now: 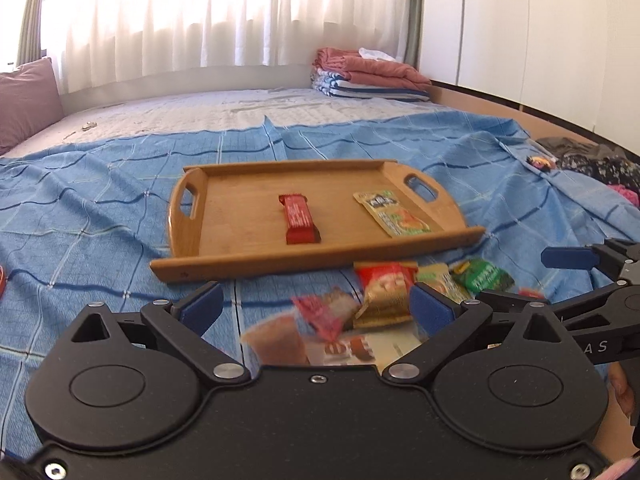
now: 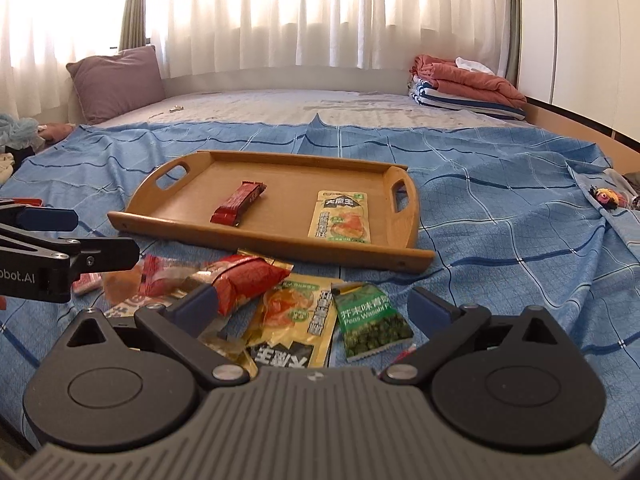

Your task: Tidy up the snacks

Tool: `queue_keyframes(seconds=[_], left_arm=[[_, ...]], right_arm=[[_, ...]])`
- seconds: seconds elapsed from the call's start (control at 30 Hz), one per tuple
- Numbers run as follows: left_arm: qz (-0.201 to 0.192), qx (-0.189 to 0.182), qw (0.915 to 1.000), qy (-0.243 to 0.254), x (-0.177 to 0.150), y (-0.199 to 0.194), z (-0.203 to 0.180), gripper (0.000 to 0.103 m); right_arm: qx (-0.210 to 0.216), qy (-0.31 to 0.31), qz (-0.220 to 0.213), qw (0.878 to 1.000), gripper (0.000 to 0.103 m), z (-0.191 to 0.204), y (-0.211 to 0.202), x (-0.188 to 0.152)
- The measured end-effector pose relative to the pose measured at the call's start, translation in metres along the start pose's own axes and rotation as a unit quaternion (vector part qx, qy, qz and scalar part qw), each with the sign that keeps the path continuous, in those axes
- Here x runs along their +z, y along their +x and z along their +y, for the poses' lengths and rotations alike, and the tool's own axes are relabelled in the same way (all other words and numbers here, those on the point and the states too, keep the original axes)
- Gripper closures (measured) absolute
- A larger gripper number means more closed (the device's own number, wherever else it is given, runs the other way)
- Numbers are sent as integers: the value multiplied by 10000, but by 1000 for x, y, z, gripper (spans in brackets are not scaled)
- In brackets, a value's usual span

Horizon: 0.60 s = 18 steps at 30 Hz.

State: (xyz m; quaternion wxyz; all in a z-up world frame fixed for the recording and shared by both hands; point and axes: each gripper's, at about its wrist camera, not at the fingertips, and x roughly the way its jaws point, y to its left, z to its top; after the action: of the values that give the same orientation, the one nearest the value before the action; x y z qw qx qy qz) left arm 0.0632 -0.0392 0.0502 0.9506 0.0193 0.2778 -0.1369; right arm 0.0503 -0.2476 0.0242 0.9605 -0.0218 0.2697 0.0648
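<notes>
Wooden tray [image 2: 280, 236] sits on a bed's blue checked sheet [image 2: 500, 216], holding a red snack bar [image 2: 237, 209] and a yellow-green packet [image 2: 340, 218] set apart. Just in front of its near rim lies a loose pile of snack packets [image 2: 288, 312]. Above the pile, the left gripper [image 1: 316, 308] and right gripper [image 2: 312, 308] both hover spread wide, gripping nothing.

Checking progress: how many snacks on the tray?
2. A red bar lies left of the middle of the tray; a yellow packet lies near its right handle. The rest sit in a pile on the bed.
</notes>
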Motion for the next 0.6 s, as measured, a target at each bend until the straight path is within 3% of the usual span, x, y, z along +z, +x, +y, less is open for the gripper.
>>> queue_keyframes(seconds=[0.6], left_arm=[[424, -263, 9986, -179, -40, -12, -14, 3]], right_arm=[[49, -166, 56, 9998, 0, 18, -35, -52]])
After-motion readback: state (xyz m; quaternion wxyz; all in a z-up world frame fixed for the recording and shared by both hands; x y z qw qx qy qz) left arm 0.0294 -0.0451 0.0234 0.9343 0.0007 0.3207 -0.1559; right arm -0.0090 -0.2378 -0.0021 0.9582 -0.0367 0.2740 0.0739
